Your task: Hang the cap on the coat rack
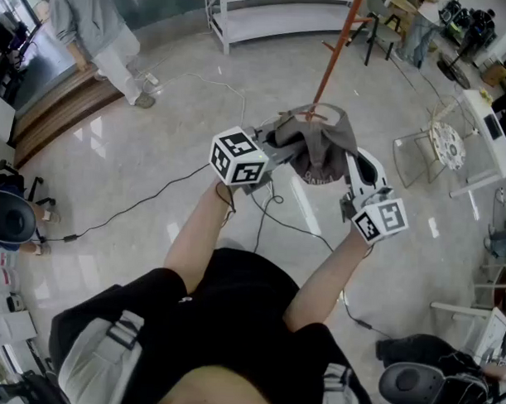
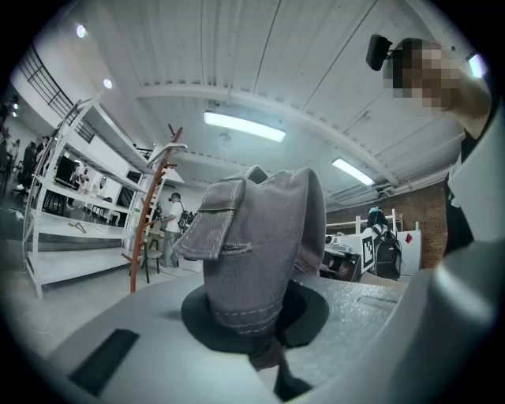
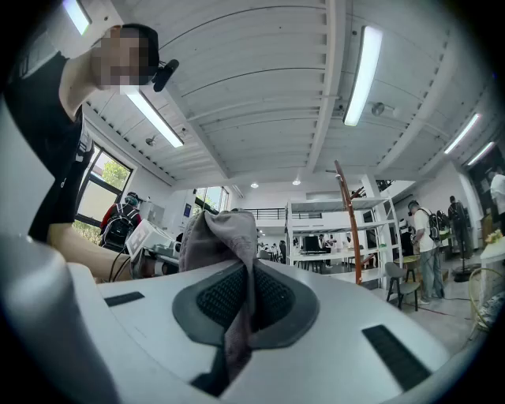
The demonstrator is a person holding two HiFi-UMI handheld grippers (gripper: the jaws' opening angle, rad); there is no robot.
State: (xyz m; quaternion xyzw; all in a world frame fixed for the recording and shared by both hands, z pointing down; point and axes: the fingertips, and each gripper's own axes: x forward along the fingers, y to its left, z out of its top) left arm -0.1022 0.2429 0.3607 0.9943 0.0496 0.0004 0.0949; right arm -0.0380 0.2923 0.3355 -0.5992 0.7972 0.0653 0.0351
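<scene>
A grey cap [image 1: 321,145] hangs stretched between my two grippers at chest height. My left gripper [image 1: 276,146] is shut on the cap's edge near its strap [image 2: 237,252], the fabric bunched between the jaws. My right gripper [image 1: 353,169] is shut on the opposite edge, a fold of cloth [image 3: 229,260] pinched between its pads. The orange coat rack pole [image 1: 334,51] rises just beyond the cap, and its top end [image 1: 310,116] shows at the cap's upper edge. The rack also stands ahead in the left gripper view [image 2: 146,229] and in the right gripper view [image 3: 351,229].
A white shelf unit [image 1: 276,16] stands behind the rack. A person [image 1: 97,26] stands at the far left. Black cables [image 1: 145,201] trail across the glossy floor. A wire chair [image 1: 424,153] and a white table [image 1: 487,131] are at the right.
</scene>
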